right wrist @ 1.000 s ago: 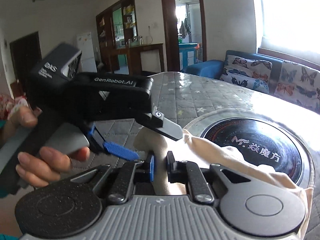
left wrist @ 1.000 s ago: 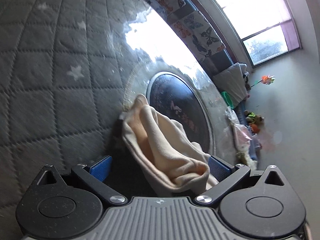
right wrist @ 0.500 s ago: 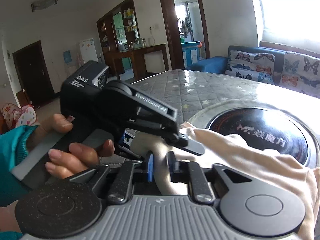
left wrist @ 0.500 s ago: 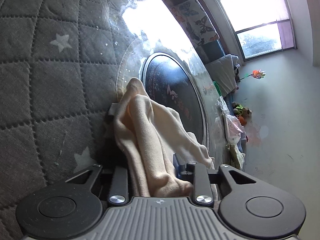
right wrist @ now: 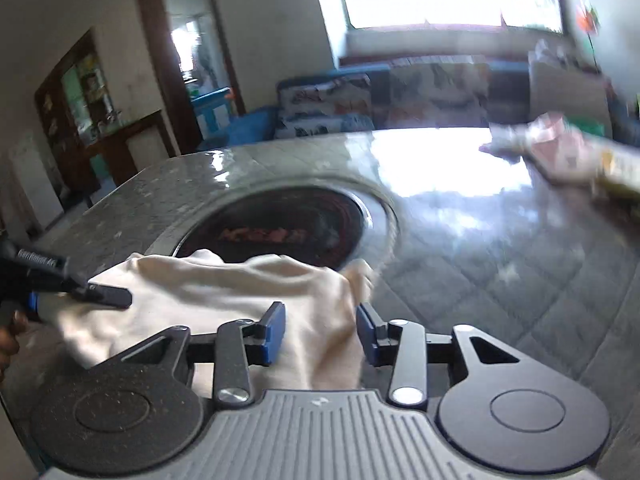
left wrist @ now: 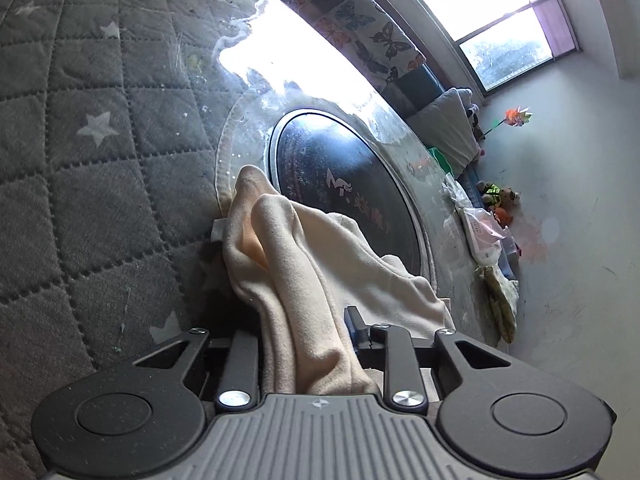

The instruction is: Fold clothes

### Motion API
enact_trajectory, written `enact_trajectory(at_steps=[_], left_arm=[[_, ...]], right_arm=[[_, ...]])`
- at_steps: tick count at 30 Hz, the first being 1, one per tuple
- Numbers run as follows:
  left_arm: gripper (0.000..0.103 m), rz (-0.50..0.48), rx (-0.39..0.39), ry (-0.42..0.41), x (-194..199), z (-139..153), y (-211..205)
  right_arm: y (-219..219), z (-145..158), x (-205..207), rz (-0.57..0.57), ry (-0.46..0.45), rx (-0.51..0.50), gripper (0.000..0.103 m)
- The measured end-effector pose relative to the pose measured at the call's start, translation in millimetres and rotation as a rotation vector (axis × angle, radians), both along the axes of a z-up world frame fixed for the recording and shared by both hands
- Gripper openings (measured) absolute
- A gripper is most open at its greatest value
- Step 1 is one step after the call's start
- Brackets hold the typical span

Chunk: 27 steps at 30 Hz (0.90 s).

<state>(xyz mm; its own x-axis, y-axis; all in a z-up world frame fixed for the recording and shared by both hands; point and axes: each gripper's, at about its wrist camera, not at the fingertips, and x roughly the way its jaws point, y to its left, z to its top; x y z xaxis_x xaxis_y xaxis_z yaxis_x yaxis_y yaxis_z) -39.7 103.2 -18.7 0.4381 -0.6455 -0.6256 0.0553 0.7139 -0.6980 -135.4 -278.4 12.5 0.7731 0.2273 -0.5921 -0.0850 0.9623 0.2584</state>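
A cream garment (left wrist: pixel 304 264) lies bunched on the grey quilted table cover (left wrist: pixel 80 168), partly over a round black hotplate (left wrist: pixel 344 184). My left gripper (left wrist: pixel 308 344) is shut on a thick fold of the garment. In the right wrist view the same garment (right wrist: pixel 224 280) stretches from the left gripper (right wrist: pixel 80 296) at the left edge to my right gripper (right wrist: pixel 320 332). The right gripper's blue pads (right wrist: pixel 274 330) stand apart with cloth between them, so it is open around the fold. The view is blurred by motion.
The round black hotplate (right wrist: pixel 280 232) is set in the middle of the table. Bags and folded items (right wrist: pixel 560 152) lie at the far right of the table. A butterfly-print sofa (left wrist: pixel 360 28) stands under the window beyond the table.
My right gripper has opened from its tight grip and swung right along the garment, away from the left gripper. The left gripper stays shut on the cloth.
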Motion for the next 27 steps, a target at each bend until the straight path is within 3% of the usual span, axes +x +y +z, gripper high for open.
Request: enact_trajectory(at_steps=[1, 5, 8, 9, 11, 13, 18, 21, 25, 27], left_arm=[[0.027, -0.002, 0.005, -0.002, 0.1, 0.5, -0.5], [0.027, -0.013, 0.025, -0.011, 1.4, 2.0, -2.5], [0.027, -0.019, 0.041, -0.022, 2.2, 3.0, -5.8], [0.027, -0.022, 0.049, -0.027, 2.1, 3.5, -6.8], [0.027, -0.028, 0.066, -0.04, 1.7, 4.7, -9.0], [0.025, -0.037, 0.085, -0.055, 1.1, 6.1, -11.4], [0.025, -0.059, 0.134, -0.09, 0.5, 10.7, -16.0], [0.025, -0.067, 0.155, -0.098, 2.3, 11.4, -17.7], [0.025, -0.077, 0.171, -0.106, 3.0, 10.5, -18.8], [0.025, -0.079, 0.171, -0.109, 3.2, 10.4, -18.3]], right_arm=[[-3.7, -3.4, 1.1, -0.01, 0.007, 0.021, 0.055], [-15.6, -16.8, 8.7, -0.024, 0.045, 0.136, 0.056], [-9.8, -23.8, 11.2, -0.031, 0.036, 0.129, 0.055], [-1.8, -22.5, 9.6, -0.018, 0.038, 0.11, 0.052], [4.5, -21.0, 9.2, -0.003, 0.044, 0.101, 0.035], [4.6, -19.5, 8.2, 0.0, 0.044, 0.115, 0.028], [4.6, -18.2, 3.7, -0.013, 0.024, 0.135, 0.021], [5.6, -15.9, 1.4, -0.017, 0.022, 0.139, 0.021], [0.0, -22.1, 3.3, -0.051, 0.033, 0.158, 0.041], [0.6, -24.1, 2.4, -0.05, 0.025, 0.158, 0.041]])
